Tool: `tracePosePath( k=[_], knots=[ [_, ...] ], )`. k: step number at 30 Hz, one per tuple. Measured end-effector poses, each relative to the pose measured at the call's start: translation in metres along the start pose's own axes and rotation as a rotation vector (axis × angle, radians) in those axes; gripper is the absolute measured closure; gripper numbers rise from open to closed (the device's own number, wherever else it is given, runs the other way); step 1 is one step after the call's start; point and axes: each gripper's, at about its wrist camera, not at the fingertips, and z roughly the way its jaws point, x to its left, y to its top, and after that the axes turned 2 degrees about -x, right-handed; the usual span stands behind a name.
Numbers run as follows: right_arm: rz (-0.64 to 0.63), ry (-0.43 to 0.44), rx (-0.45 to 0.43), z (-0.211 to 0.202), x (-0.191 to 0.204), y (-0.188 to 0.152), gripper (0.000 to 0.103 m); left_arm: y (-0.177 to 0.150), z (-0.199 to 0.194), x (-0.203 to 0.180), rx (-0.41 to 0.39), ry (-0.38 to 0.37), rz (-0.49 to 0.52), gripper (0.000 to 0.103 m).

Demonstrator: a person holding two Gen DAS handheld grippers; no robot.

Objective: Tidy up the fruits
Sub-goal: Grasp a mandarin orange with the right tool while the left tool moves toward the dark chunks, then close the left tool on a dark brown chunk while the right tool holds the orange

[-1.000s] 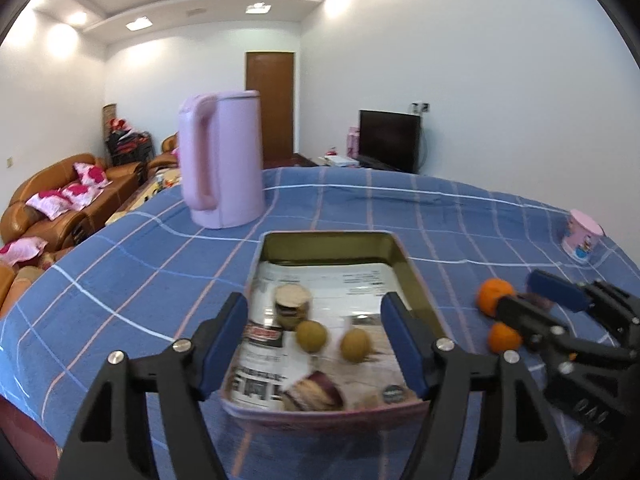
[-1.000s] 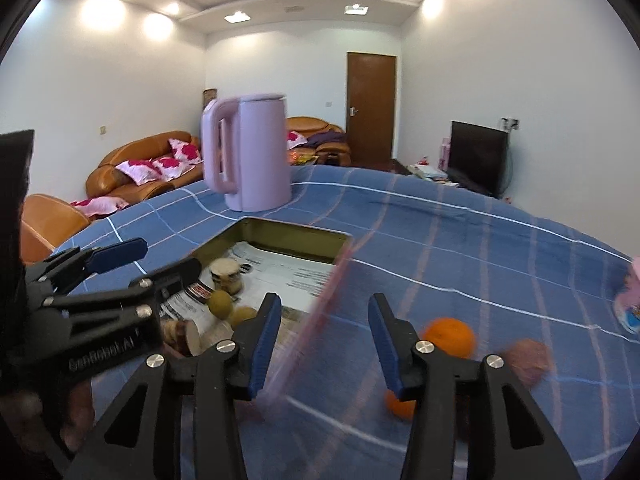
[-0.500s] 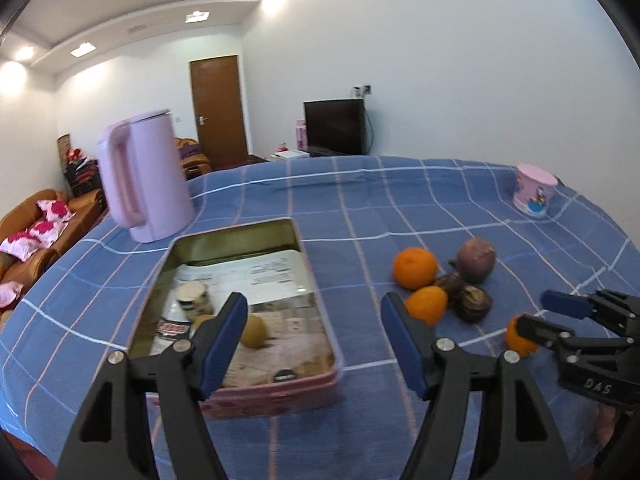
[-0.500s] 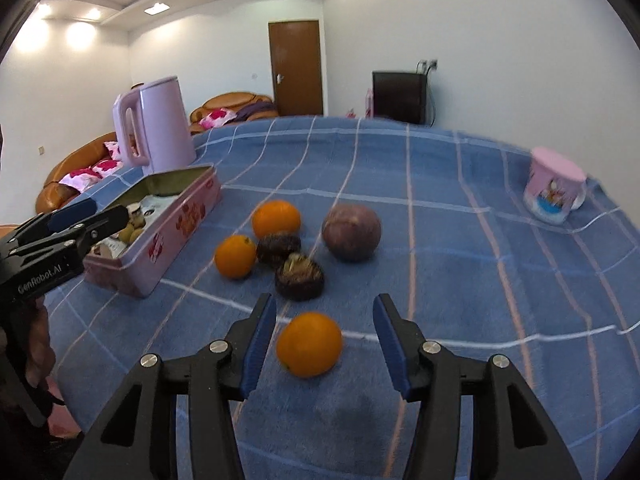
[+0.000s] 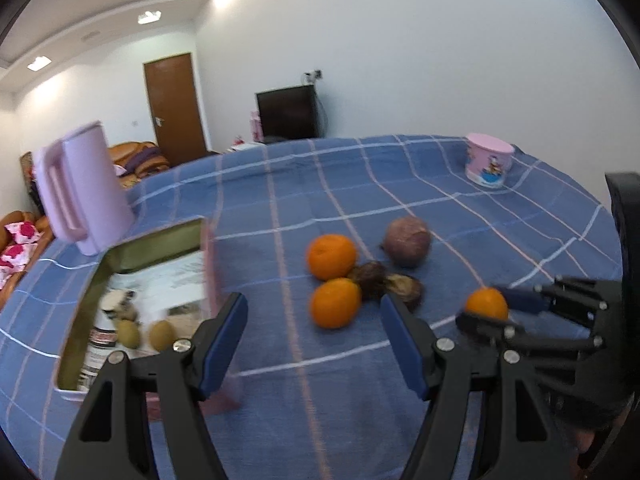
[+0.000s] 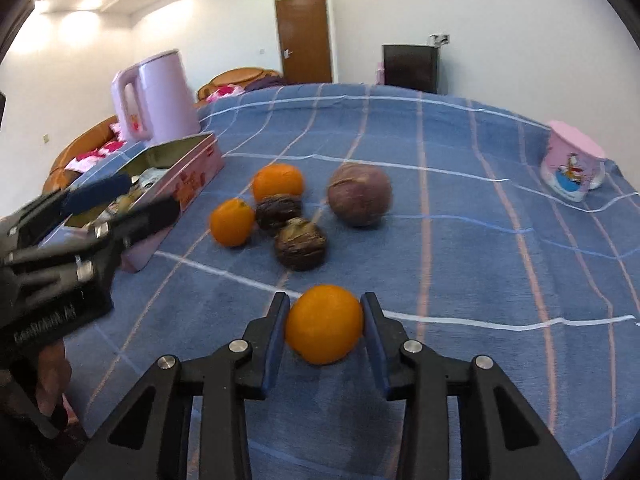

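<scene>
My right gripper (image 6: 324, 330) is shut on an orange (image 6: 323, 329) low over the blue checked cloth; the same orange (image 5: 486, 304) shows in the left wrist view between the right gripper's fingers. Two more oranges (image 6: 277, 182) (image 6: 232, 221), two dark wrinkled fruits (image 6: 300, 242) and a round purple fruit (image 6: 359, 194) lie in a cluster beyond it. My left gripper (image 5: 314, 340) is open and empty, between the pink tin (image 5: 210, 264) and the fruit cluster. The tin holds two small green-brown fruits (image 5: 161, 334).
A lilac kettle (image 6: 154, 98) stands behind the tin at the left. A pink cup (image 6: 572, 170) sits upside down at the far right of the table. Sofas, a door and a TV are in the room beyond.
The right gripper has closed its fingers onto the near orange. The left gripper has swung right, from over the tin toward the fruit cluster.
</scene>
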Motion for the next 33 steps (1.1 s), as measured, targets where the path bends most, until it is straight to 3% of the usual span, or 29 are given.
tracePosePath(
  k=[6, 9, 11, 23, 26, 29, 33],
  knots=[
    [0.062, -0.093, -0.025, -0.010, -0.040, 0.001, 0.065, 0.004, 0.012, -0.028, 0.051, -0.066, 0.018, 0.032],
    [0.102, -0.077, -0.029, -0.016, -0.055, -0.001, 0.065, 0.006, 0.023, -0.041, 0.090, -0.096, 0.016, 0.034],
    [0.111, -0.064, -0.029, -0.017, -0.058, -0.002, 0.065, 0.007, 0.031, -0.047, 0.124, -0.113, 0.003, 0.041],
    [0.124, -0.039, -0.045, -0.020, -0.059, -0.003, 0.065, 0.011, 0.075, -0.057, 0.277, -0.140, -0.080, 0.048],
    [0.123, -0.038, -0.051, -0.020, -0.059, -0.003, 0.065, 0.014, 0.080, -0.054, 0.287, -0.144, -0.104, 0.049],
    [0.124, -0.036, -0.059, -0.021, -0.059, -0.003, 0.065, 0.016, 0.083, -0.050, 0.285, -0.135, -0.119, 0.062],
    [0.116, -0.037, -0.069, -0.023, -0.057, -0.004, 0.065, 0.015, 0.082, -0.048, 0.282, -0.147, -0.122, 0.063]
  ],
)
